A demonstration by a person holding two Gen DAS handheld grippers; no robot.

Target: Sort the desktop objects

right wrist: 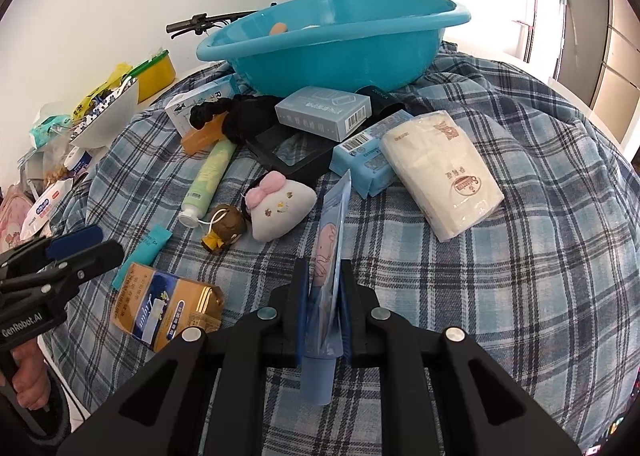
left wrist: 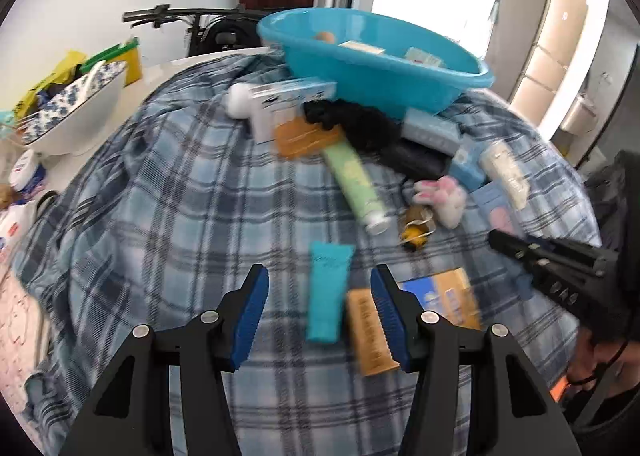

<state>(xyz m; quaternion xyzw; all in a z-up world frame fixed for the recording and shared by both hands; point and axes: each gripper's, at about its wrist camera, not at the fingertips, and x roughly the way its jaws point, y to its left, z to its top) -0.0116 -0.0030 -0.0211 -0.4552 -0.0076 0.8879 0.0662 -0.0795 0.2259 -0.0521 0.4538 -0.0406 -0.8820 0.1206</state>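
My left gripper point(left wrist: 320, 282) is open above a teal tube point(left wrist: 329, 292) that lies on the plaid cloth; its pads do not touch the tube. A gold pack point(left wrist: 370, 332) lies just right of the tube, partly behind the right finger. From the right wrist view the left gripper point(right wrist: 96, 246) hovers over the teal tube point(right wrist: 144, 252). My right gripper point(right wrist: 324, 280) is shut on a light blue tube with a pink picture point(right wrist: 330, 240), held edge-up. The blue basin point(right wrist: 332, 55) stands at the back with a few items inside.
Boxes, a green tube point(right wrist: 208, 175), a tissue pack point(right wrist: 440, 171), a plush toy point(right wrist: 276, 203), a small figure point(right wrist: 224, 228) and a black cloth crowd the plaid cloth point(right wrist: 520, 276) before the basin. A white patterned bowl point(left wrist: 80, 115) and packets sit at the left edge.
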